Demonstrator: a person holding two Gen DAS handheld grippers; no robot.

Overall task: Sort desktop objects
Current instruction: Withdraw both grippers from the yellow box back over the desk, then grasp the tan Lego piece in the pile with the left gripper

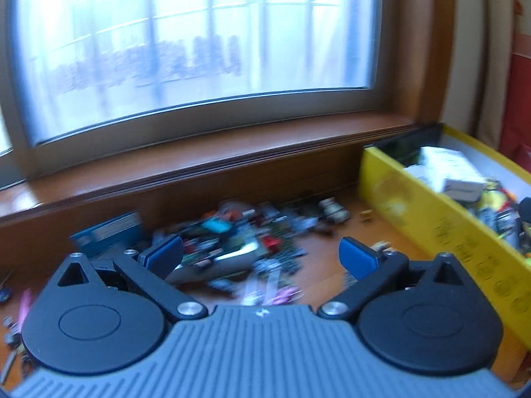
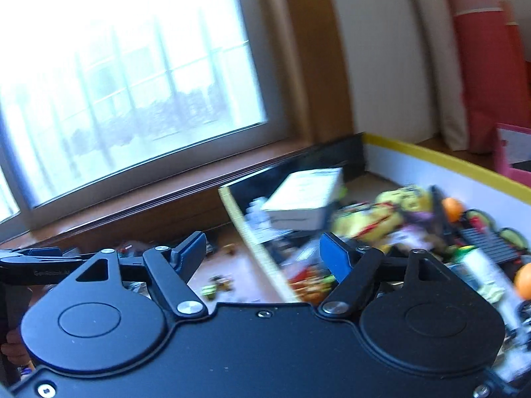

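A blurred heap of small loose items (image 1: pixel 239 242) lies on the wooden desk (image 1: pixel 325 275) below the windowsill. My left gripper (image 1: pixel 262 253) hangs over the heap, open, with nothing between its blue pads. To the right stands a yellow box (image 1: pixel 431 219) filled with sorted things. My right gripper (image 2: pixel 264 255) hovers over the near left wall of that yellow box (image 2: pixel 262 252), open and empty. Inside the box lie a white carton (image 2: pixel 305 195), yellow-green packets (image 2: pixel 381 215) and orange balls (image 2: pixel 453 209).
A blue booklet (image 1: pixel 109 232) lies left of the heap. Small bits (image 2: pixel 219 285) sit on the desk beside the box. The windowsill (image 1: pixel 212 162) and window run along the back. A pink box (image 2: pixel 514 156) and red curtain (image 2: pixel 481 66) stand at far right.
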